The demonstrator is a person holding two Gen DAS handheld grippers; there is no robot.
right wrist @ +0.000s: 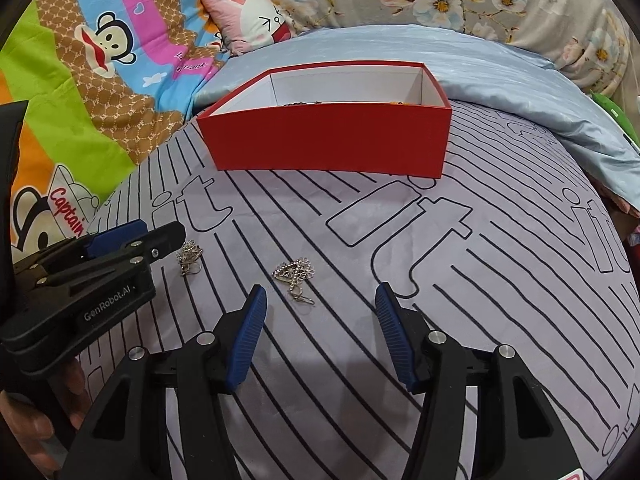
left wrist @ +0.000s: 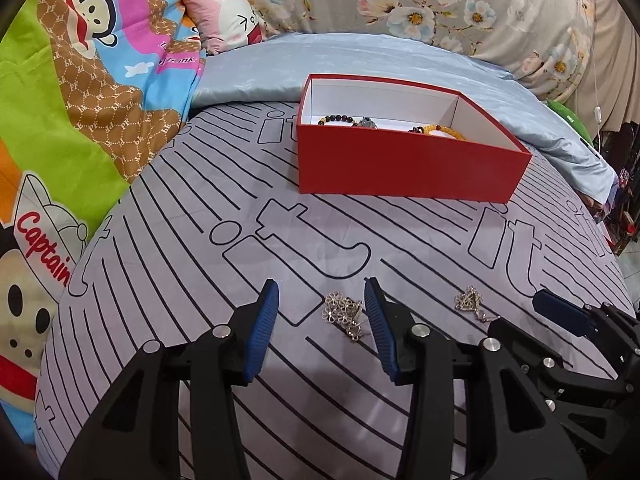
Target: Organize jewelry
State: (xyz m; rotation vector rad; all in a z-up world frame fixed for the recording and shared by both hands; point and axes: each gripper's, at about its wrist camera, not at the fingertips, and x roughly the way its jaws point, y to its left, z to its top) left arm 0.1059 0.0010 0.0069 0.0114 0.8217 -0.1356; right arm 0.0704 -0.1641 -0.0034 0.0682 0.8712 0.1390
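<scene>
While both my tools hang low over the bed [left wrist: 168, 248], neither one has hold of anything. My left tool [left wrist: 322, 300] stands wide open, its two blue pads apart, and a small heap of silver chain jewelry [left wrist: 343, 314] lies on the sheet between its fingertips, closer to the right pad and perhaps touching it; I cannot tell for sure. My right tool [right wrist: 320, 300] is spread wide as well. A second silver piece [right wrist: 295, 274], a filigree pendant with a short chain and hook, lies on the sheet just ahead of its left fingertip, not between the pads. From the left tool's camera that same piece sits off to the right, near the tip of the right tool.

Ahead of both tools, well beyond the silver pieces, stands an open red box [left wrist: 404, 164] with a white inside. In it lie a dark beaded bracelet [left wrist: 338, 120] and an orange beaded bracelet [left wrist: 440, 131], with a small grey item between them that is too small to make out.

The sheet is pale grey with black stripes and outlined letters. Beyond the box lies a light blue quilt [left wrist: 260, 76]; to the left is a bright cartoon monkey blanket [left wrist: 80, 92], and at the far side a floral cover [left wrist: 440, 4].
</scene>
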